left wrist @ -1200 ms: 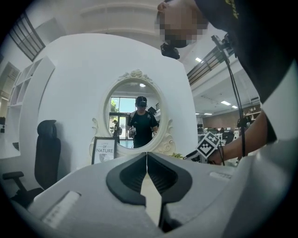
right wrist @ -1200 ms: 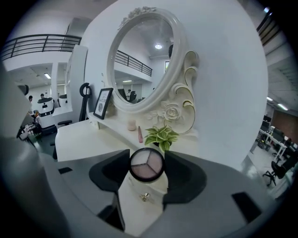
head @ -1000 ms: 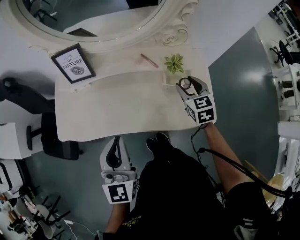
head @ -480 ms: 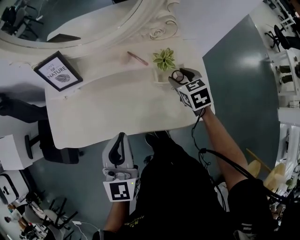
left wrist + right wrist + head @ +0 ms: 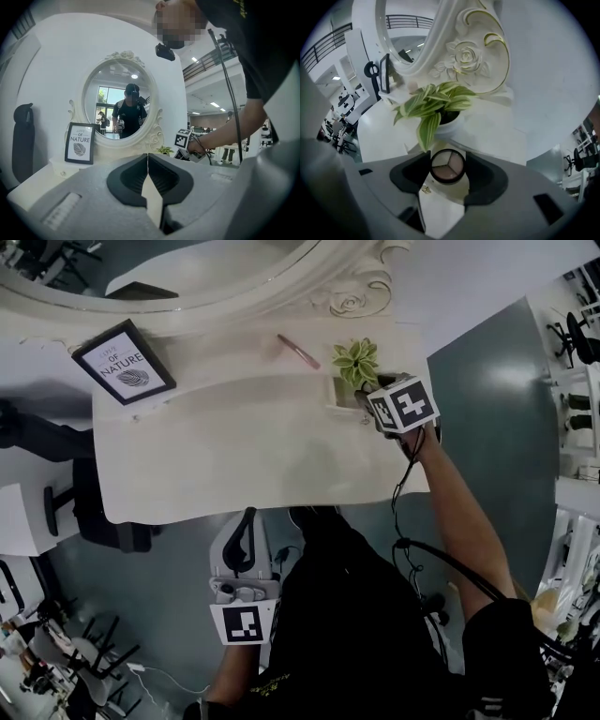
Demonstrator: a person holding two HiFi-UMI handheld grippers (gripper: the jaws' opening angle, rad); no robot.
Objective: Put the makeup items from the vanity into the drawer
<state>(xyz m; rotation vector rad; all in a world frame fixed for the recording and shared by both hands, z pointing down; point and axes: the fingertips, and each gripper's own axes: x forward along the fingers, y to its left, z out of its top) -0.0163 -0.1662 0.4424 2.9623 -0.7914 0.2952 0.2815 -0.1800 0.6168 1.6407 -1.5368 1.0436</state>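
Reviewing progress from the near side outward: the left tongs (image 5: 148,158) hung off the front edge of the worktop (image 5: 234,456), closed together with nothing between them, and took no part in the work.

At the right rear corner of the worktop, the right tongs (image 5: 446,161) were clamped on a round eyeshadow compact (image 5: 447,167), with both pads pressing its rim. The tongs were tipped steeply down over what appeared to be a small pulled-out drawer (image 5: 339,395), just in front of the potted plant (image 5: 356,362). The compact was off the worktop but not yet released. I judged this item to be at the point of placing, with the release into the drawer still to do.

Further back, a slim pink stick (image 5: 298,351), probably a cosmetic pencil, lay on the raised rear ledge. It was untouched and well apart from the tongs, so at least one more item was left. The picture frame (image 5: 124,362) at the left rear and the mirror (image 5: 187,268) behind it were not task items. What the drawer already held could not be seen.

Against the frame of one second before, the right tongs had moved rearward from the worktop's right edge and pitched downward. Their marker cube now covered the compact in the head view, where it had been plainly visible. The grip was unchanged. The left tongs hung off the front edge as before. The pink stick had kept its place.
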